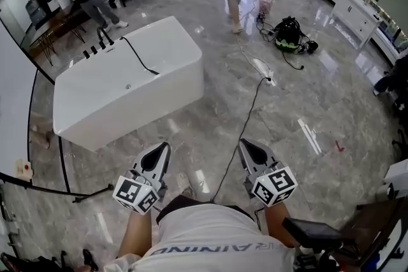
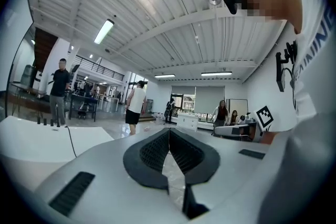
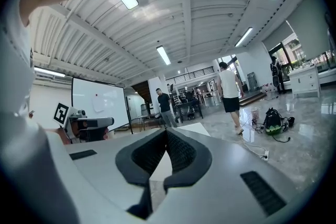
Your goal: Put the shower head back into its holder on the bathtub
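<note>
**Desk:** Where is the shower head?

**Operator:** I take it to be the dark tip (image 1: 155, 71) at the loose end of the black hose (image 1: 137, 55). It lies across the open top of the white bathtub (image 1: 127, 114), about midway along it. It's thin and black, and too small from here for me to read its shape.

**Desk:** And the holder?

**Operator:** I'd judge it is one of the row of black fittings (image 1: 97, 48) on the tub's far left end, where the hose starts. I cannot tell which one.

**Desk:** What about your tools?

**Operator:** Both are well short of the tub, low in the head view and pointing level toward it. The left hand-held gripper (image 1: 164, 148) has its jaws pressed together with nothing between them. The right hand-held gripper (image 1: 244, 144) is the same, closed and empty.

**Desk:** So what's the step?

**Operator:** The approach, I'd say, with nothing of the task done yet. To do it well I should come up to the tub's near side and spread one pair of jaws before reaching in. I'd pinch the head by its handle, not by the hose, and keep the slack clear of the other fittings while carrying it to the holder.

**Desk:** Any hazards?

**Operator:** A black cable (image 1: 245, 130) runs over the marble floor (image 1: 306, 105) between my tools toward a white power strip (image 1: 261, 68). I'd step around it.
</note>
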Demonstrator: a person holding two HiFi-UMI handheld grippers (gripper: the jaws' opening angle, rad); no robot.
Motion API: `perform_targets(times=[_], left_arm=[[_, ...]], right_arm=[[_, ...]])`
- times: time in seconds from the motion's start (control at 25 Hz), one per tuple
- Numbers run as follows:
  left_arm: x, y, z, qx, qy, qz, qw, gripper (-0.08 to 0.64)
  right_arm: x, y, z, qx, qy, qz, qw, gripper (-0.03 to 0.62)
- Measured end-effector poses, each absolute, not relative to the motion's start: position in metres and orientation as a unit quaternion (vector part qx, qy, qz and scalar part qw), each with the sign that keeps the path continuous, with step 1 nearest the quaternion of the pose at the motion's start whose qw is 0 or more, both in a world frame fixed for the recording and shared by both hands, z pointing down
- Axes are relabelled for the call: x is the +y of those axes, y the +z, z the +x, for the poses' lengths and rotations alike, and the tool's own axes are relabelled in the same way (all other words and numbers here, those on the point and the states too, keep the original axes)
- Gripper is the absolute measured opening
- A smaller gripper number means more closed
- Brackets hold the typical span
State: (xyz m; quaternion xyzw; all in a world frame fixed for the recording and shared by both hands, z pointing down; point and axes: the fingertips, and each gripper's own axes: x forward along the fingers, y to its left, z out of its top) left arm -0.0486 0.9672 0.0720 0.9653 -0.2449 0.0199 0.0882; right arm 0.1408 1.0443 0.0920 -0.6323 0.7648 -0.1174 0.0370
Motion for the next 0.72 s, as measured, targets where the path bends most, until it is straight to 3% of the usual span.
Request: perform_targets(times=[0.32,0.72], left_arm=[[0.834,0.074,-0.058,-0.237,0.020,0.968,0.085,0.018],[0.670,0.091,-0.127,-0.249,0.033,0.964,0.083,0.018]], right_arm=[[0.920,0.085,0.131,0.755,-0.113,-0.646,0.016,0.009],[0.750,0.075,0.079,0.756,-0.089,-0.649,0.005,0.009]])
